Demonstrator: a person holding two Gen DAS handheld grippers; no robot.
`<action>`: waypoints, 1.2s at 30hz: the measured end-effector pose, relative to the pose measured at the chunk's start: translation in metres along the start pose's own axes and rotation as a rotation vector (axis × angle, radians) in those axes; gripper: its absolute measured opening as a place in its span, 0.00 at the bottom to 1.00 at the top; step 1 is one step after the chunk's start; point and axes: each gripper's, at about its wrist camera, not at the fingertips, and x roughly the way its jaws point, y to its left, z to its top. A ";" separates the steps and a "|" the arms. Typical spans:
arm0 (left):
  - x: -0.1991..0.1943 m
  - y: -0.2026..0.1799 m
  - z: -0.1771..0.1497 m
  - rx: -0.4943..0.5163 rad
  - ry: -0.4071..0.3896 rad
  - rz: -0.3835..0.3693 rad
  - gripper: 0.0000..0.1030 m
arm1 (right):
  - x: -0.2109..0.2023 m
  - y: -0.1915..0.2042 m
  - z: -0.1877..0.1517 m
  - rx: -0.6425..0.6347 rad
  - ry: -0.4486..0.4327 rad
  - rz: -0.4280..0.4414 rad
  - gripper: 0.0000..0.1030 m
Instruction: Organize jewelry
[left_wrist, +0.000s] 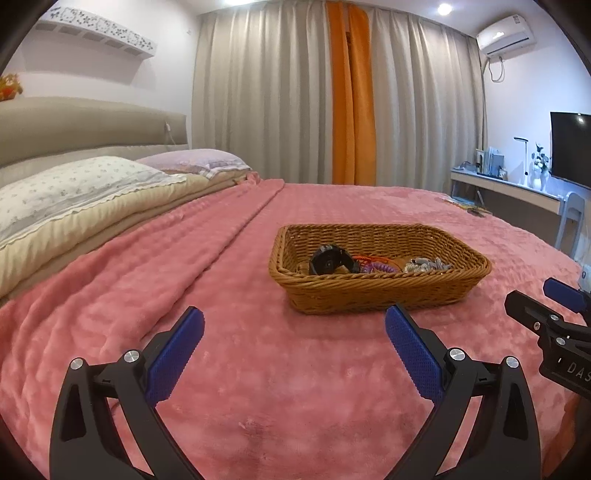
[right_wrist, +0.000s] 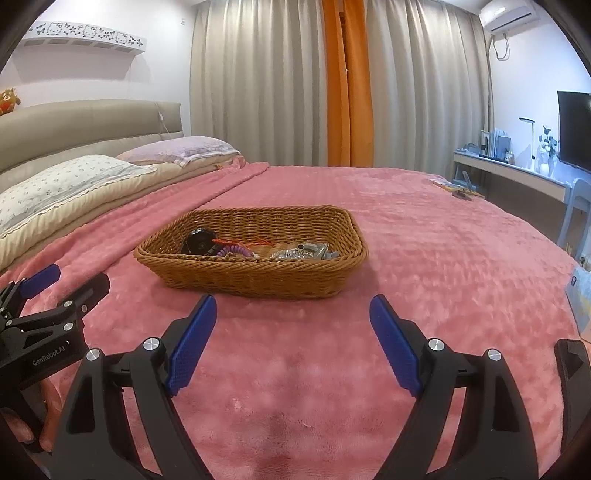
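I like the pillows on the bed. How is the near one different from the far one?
The near pillow is white with tiny flowers and a lacy edge; the far pillow is pale purple. The near one looks bigger, being closer. Both lie flat by the headboard.

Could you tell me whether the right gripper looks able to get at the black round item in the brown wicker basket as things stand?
Probably yes: the right gripper is open and empty, only bare pink blanket lies before the brown wicker basket, and the black round item sits uncovered inside.
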 end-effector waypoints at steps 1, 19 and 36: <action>0.000 0.000 0.000 -0.002 0.001 0.001 0.93 | 0.000 0.000 0.000 0.000 0.000 0.000 0.78; 0.002 -0.001 -0.001 -0.002 0.014 0.002 0.93 | 0.000 0.001 0.001 -0.003 0.004 -0.005 0.83; 0.002 -0.002 -0.002 -0.002 0.017 0.001 0.93 | 0.000 0.001 0.001 -0.002 0.005 -0.006 0.83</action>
